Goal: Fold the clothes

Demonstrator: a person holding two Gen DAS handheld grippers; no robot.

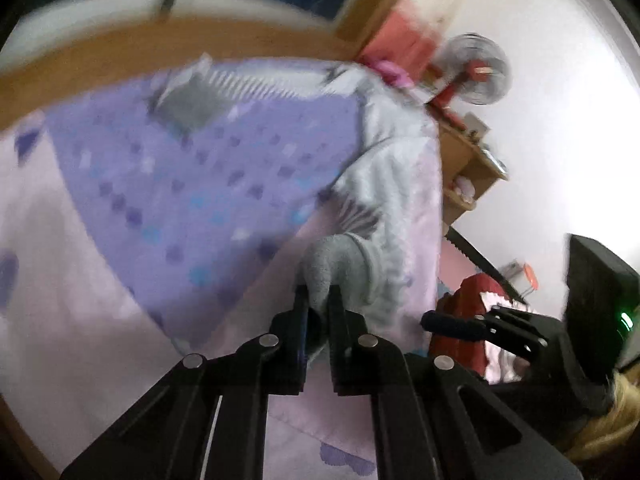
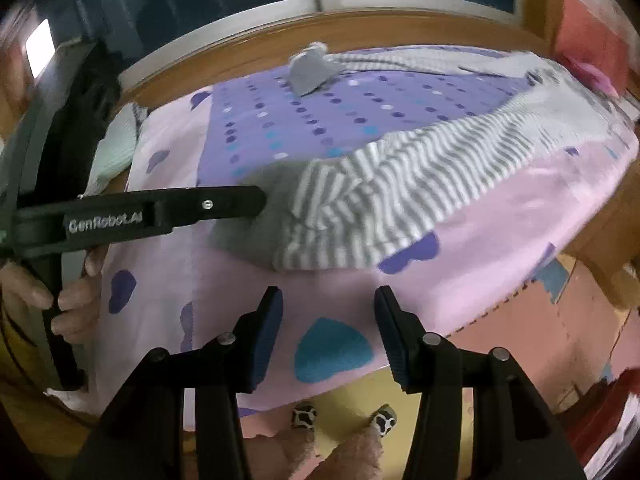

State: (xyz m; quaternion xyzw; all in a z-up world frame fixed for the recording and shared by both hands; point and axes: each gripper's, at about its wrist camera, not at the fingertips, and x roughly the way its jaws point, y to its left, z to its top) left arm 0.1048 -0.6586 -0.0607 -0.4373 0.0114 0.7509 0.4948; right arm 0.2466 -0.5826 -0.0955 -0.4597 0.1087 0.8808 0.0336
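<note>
A grey-and-white striped garment (image 2: 384, 192) lies spread across the bed, over a purple dotted sheet (image 2: 320, 116). One sleeve reaches toward me and ends in a plain grey cuff (image 1: 332, 264). My left gripper (image 1: 318, 298) is shut on that cuff, and grey cloth bulges out between its pads. From the right wrist view the left gripper (image 2: 258, 200) comes in from the left, with its tip at the cuff (image 2: 248, 228). The other grey cuff (image 2: 308, 72) lies far back by the bed rail. My right gripper (image 2: 328, 312) stands open over the pink sheet (image 2: 500, 220), holding nothing.
A wooden bed rail (image 2: 248, 52) and a window run behind the bed. To the right are a fan (image 1: 476, 68) and a wooden shelf (image 1: 468, 160). A person's hand (image 2: 76, 300) holds the left tool. Feet in spotted slippers (image 2: 304, 414) stand at the bed's front edge.
</note>
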